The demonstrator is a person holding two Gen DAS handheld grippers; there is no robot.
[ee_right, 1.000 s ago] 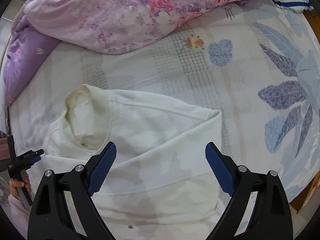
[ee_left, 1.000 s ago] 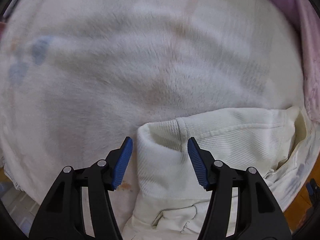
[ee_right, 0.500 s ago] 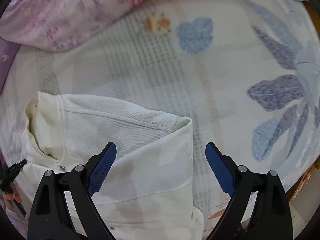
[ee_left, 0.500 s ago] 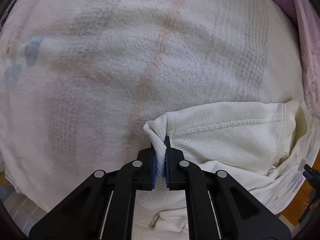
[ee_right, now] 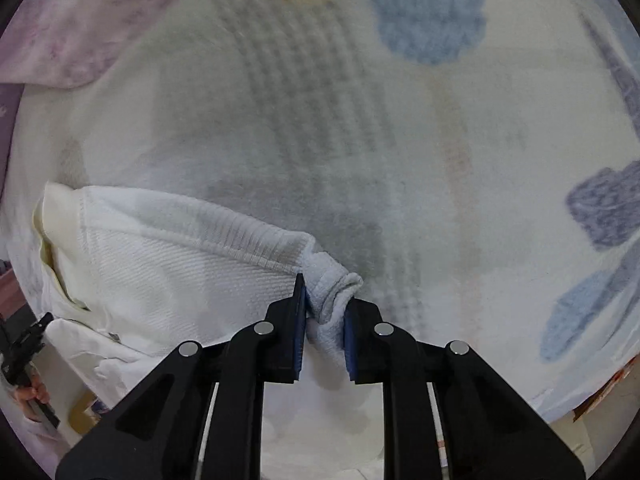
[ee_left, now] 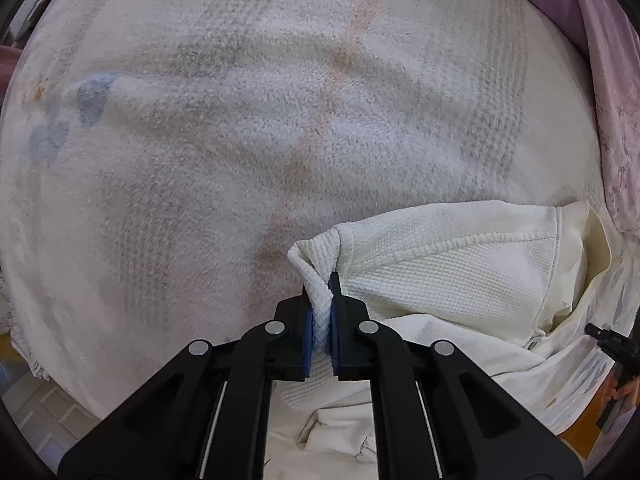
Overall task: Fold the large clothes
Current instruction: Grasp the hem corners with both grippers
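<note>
A white waffle-knit garment (ee_left: pixel 440 264) lies on a pale fleece blanket (ee_left: pixel 240 140) on a bed. In the left wrist view my left gripper (ee_left: pixel 320 290) points down and is shut on the garment's near-left corner, which bunches up between the blue pads. In the right wrist view the same garment (ee_right: pixel 180 256) spreads to the left. My right gripper (ee_right: pixel 325 292) has its jaws closing on the opposite corner, and a rolled wad of fabric is pinched between its pads. The collar (ee_right: pixel 52 216) shows at the far left.
A purple floral quilt (ee_left: pixel 616 120) is heaped along one side of the bed and also appears as the quilt (ee_right: pixel 80 20) at top left. The blanket (ee_right: pixel 420 12) has blue leaf prints. The bed's edge (ee_left: pixel 36 360) drops to the floor at lower left. A hand (ee_right: pixel 28 392) shows at the left rim.
My left gripper shut on the garment's corner and lifted it slightly. My right gripper came down onto the other corner and its wide jaws closed around the fabric.
</note>
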